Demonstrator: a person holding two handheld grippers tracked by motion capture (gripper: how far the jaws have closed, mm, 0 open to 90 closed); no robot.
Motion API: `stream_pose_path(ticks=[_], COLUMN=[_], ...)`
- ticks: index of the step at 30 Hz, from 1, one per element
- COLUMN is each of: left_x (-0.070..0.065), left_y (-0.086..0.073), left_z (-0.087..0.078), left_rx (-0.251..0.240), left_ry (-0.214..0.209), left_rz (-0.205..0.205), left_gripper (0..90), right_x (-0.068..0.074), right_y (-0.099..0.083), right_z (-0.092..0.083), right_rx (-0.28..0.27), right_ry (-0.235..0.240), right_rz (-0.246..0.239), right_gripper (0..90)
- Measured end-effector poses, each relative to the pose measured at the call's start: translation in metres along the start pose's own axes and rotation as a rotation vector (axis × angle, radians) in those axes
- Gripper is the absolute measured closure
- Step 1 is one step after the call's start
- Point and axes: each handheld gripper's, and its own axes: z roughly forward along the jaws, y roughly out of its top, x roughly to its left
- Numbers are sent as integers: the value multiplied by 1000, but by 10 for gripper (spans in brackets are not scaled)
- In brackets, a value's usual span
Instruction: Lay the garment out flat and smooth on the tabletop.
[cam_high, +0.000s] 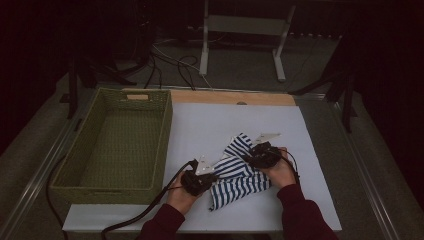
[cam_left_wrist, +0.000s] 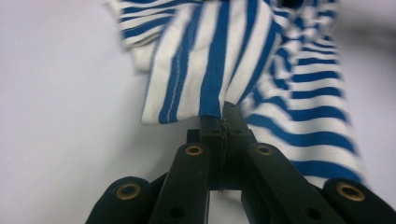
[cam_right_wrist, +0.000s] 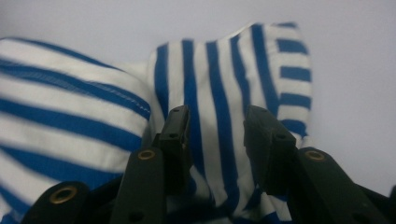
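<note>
A blue-and-white striped cloth (cam_high: 239, 172) lies crumpled on the white worktop (cam_high: 210, 125), at 3 o'clock of the woven basket (cam_high: 116, 145). The left gripper (cam_left_wrist: 221, 122) is clamped on its hem. The right gripper (cam_right_wrist: 217, 123) stands partly open, cloth between its jaws; contact is unclear. Hands hide the cloth's middle folds.

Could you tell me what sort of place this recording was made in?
Probably a lab or studio set up for recording. A white table carries just a striped cloth and a green basket, dark curtains surround it, and cables trail past a metal stand behind.
</note>
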Motion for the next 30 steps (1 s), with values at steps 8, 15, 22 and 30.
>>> stream_pose_path(ticks=[8, 15, 22, 30], left_x=[17, 25, 27, 21], left_y=[1, 6, 2, -1], left_z=[-5, -5, -3, -9], left_rx=[-1, -8, 3, -30], left_ry=[128, 203, 200, 184], left_rz=[-77, -112, -116, -124], left_gripper=[900, 900, 900, 803], right_x=[10, 24, 21, 18], right_y=[0, 5, 4, 2], right_z=[6, 17, 16, 15], right_rx=[10, 45, 51, 28], right_ry=[48, 62, -42, -29], right_rz=[-28, -56, -34, 13], right_gripper=[532, 444, 724, 873])
